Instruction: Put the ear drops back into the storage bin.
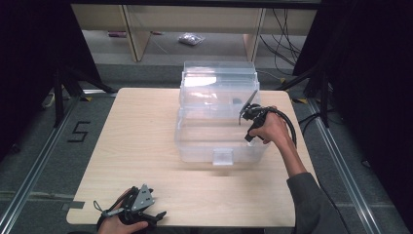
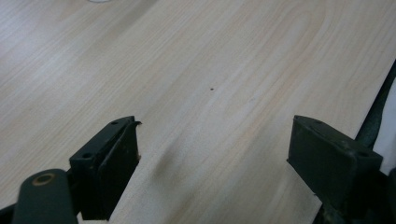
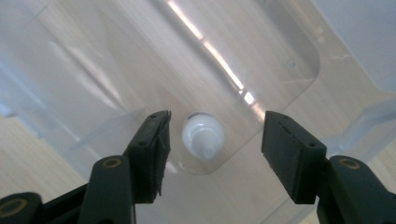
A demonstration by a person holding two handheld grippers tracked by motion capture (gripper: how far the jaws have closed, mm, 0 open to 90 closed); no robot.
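Surface: pale wooden table (image 1: 146, 161) on a grey floor, dark curtains at both sides; a clear plastic storage box with its hinged lid standing open (image 1: 219, 122) sits on the far middle of the table and serves as the landmark.
Object: small white plastic bottle with a nozzle tip (image 3: 202, 136); it stands on the floor of the box, near a rounded corner, seen from above; nothing touches it.
Right gripper: right gripper (image 3: 212, 144) hangs over the right side of the box, pointing down into it; its jaws stand apart on either side of the bottle and well above it, released, with no pad pressing on anything.
Left gripper: left gripper (image 2: 212, 154) rests at the near left edge of the table, well apart from the box; its jaws are spread wide over bare wood, grasping nothing.
Done: by my judgement the bottle is already set inside the box and let go.
Left: the lid is not yet shut; that likely comes next, once the right gripper is clear of the box.
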